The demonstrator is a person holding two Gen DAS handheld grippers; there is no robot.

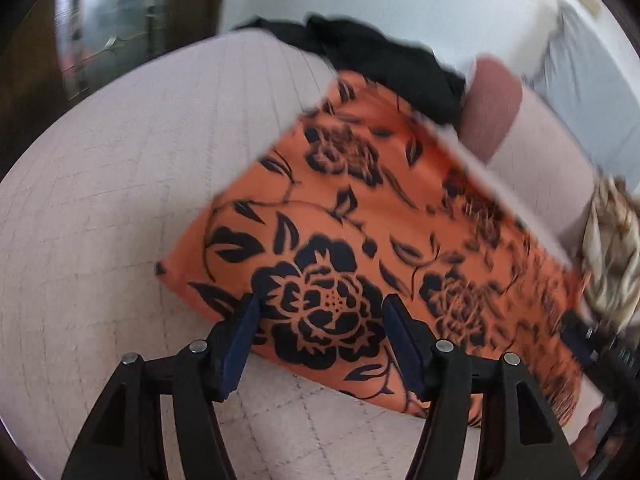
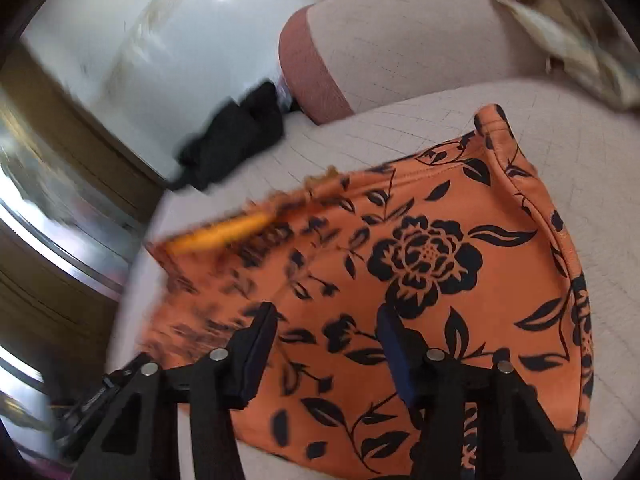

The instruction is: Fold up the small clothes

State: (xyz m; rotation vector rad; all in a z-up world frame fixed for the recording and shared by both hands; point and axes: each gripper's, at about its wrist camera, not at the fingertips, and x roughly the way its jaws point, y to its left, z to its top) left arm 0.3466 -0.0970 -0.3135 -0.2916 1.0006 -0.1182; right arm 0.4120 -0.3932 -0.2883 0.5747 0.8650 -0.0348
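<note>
The orange garment with black flowers [image 1: 360,240] [image 2: 420,280] lies spread flat on the pale quilted bed cover [image 1: 120,160] [image 2: 400,132], filling the middle of both wrist views; in the right wrist view a rounded hemmed edge runs along its 2 to 4 o'clock side, and its 9 o'clock end is blurred. The left gripper [image 1: 318,312] hangs over the garment's near edge at 6 o'clock, its jaws standing apart with a big black flower showing between them and the blue pads [image 1: 240,344] pressing on nothing. The right gripper [image 2: 326,320] likewise hangs over the cloth at 6 o'clock, jaws parted, the fabric lying loose beneath them and not pinched. In the left wrist view part of the right gripper also shows at 4 o'clock, blurred. Farther out, a crumpled black garment [image 1: 372,56] [image 2: 232,136] lies near the bed's edge, at 12 o'clock in the left view and 10 o'clock in the right. A pink-ended bolster pillow [image 1: 492,108] [image 2: 312,76] lies just beside it, and a beige patterned cloth [image 1: 608,248] [image 2: 560,20] lies crumpled well apart from it, at 3 o'clock in the left view and 1 o'clock in the right.
</note>
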